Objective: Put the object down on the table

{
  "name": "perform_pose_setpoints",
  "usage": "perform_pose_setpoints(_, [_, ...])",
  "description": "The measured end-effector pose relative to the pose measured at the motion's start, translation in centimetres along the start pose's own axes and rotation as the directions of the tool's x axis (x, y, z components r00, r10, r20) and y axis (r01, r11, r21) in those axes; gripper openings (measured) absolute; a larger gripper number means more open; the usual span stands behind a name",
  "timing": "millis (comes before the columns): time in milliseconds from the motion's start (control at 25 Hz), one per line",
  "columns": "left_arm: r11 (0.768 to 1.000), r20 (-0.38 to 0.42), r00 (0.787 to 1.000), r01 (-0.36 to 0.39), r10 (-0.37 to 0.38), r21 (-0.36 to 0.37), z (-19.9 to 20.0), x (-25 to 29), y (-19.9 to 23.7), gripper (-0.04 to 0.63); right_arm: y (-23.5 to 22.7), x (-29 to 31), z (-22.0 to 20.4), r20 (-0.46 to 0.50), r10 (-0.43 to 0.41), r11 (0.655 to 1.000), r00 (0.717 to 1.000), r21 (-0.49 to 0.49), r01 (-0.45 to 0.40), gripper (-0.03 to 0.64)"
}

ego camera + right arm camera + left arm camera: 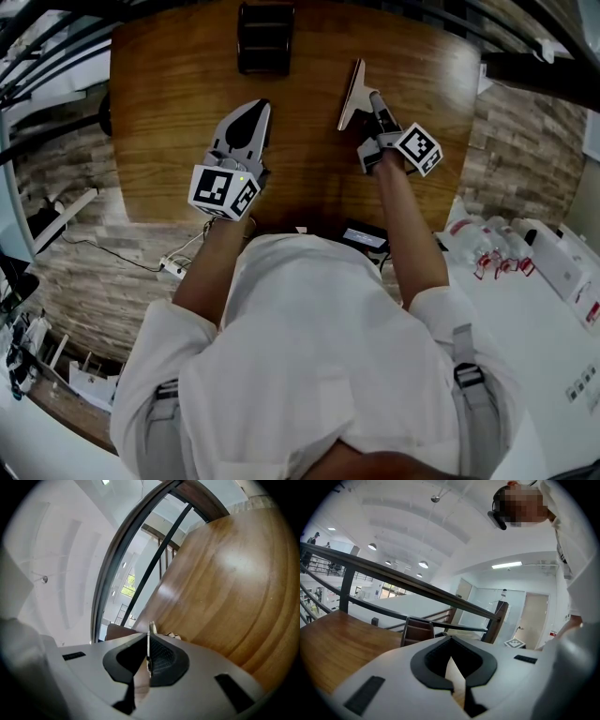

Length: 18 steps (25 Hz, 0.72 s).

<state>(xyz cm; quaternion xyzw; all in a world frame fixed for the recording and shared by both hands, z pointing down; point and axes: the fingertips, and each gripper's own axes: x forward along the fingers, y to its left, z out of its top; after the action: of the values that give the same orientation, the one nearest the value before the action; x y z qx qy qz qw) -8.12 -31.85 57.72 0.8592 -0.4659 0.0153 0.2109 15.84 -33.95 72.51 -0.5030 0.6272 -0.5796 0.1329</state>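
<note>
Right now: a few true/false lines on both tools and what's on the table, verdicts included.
1. The right tool is clamped on a thin flat panel. True.
2. The left tool grips something as well. False: its jaws are together with nothing between them.
3. The panel lies flat on the table. False: it is held on edge in the right tool's grip.
4. A dark slotted stand sits at the far edge of the table. True.
</note>
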Motion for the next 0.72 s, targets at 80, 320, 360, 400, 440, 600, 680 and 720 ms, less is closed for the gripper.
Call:
perform_pose_setpoints(80, [1.000,0.001,1.000,-0.002,0.002,-0.004,0.0,-0.1,-0.1,0.014,-0.3,-0.1,0.0,-0.002,-0.007,1.000,1.000,-0.003,0.007,0.027])
perform_pose_setpoints(320, [1.000,0.009,1.000,-0.006,0.006,-0.007,0.0,-1.1,0.1,0.014,-1.0,-0.4,-0.6,-0.002,-0.025,1.000,1.000,-0.010,0.025,0.027])
perform_pose_setpoints(360, [1.000,0.008,1.000,-0.006,0.006,-0.008,-0.1,-1.2,0.2,0.015,-1.0,-0.4,-0.7,0.000,-0.026,1.000,1.000,-0.011,0.026,0.028])
perform_pose_setpoints(400, [1.000,0.007,1.000,-0.007,0.007,-0.010,-0.3,-1.4,0.2,0.015,-1.1,-0.4,-0.7,0.002,-0.027,1.000,1.000,-0.012,0.027,0.028])
perform_pose_setpoints(440, [1.000,0.005,1.000,-0.007,0.007,-0.013,-0.4,-1.5,0.2,0.014,-1.1,-0.4,-0.7,0.003,-0.029,1.000,1.000,-0.013,0.029,0.028])
perform_pose_setpoints(600, [1.000,0.001,1.000,-0.001,0.001,-0.016,-0.6,-1.9,0.0,0.015,-1.2,-0.4,-0.7,0.004,-0.035,0.999,0.999,-0.001,0.035,0.028])
perform_pose_setpoints(680, [1.000,-0.001,1.000,0.003,-0.003,-0.019,-0.6,-2.0,0.0,0.015,-1.3,-0.4,-0.6,0.016,-0.032,0.999,0.999,0.012,0.032,0.031])
perform_pose_setpoints(720, [1.000,-0.001,1.000,0.005,-0.005,-0.020,-0.6,-2.0,-0.1,0.015,-1.2,-0.4,-0.5,0.025,-0.025,1.000,0.999,0.019,0.025,0.043])
